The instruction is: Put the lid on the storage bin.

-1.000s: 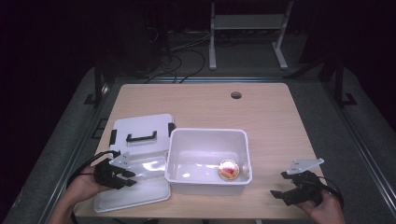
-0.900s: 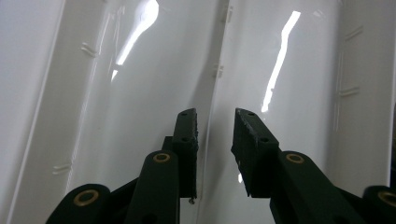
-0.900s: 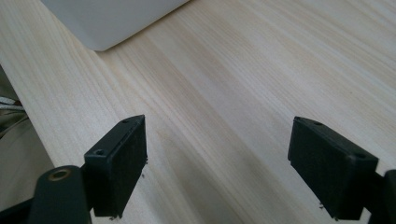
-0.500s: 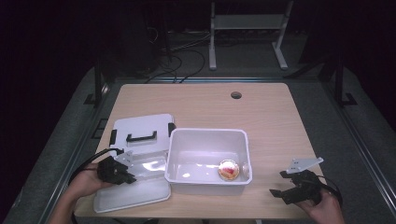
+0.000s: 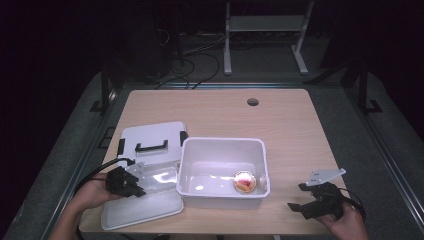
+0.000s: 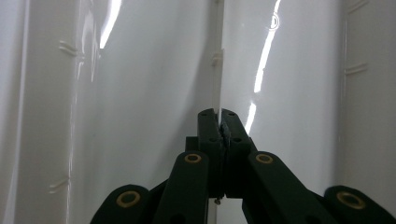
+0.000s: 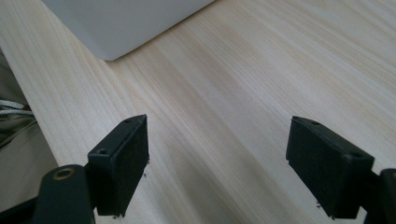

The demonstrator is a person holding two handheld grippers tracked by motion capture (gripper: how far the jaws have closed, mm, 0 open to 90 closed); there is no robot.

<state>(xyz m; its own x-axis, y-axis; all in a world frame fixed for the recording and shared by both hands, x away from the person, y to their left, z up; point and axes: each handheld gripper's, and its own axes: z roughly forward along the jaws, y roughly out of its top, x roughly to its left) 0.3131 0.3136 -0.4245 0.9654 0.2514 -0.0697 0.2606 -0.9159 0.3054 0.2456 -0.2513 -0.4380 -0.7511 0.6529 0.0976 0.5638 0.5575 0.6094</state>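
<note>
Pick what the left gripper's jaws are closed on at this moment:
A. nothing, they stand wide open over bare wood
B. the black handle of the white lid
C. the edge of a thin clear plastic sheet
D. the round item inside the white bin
C: in the left gripper view the left gripper has its jaws pressed together on the thin edge of the clear plastic sheet, left of the white bin.

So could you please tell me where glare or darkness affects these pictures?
High view: table lit, surroundings nearly black, a bright patch in the white bin. Left gripper view: glare streaks on the glossy white lid. Right gripper view: even light, soft shadows.
</note>
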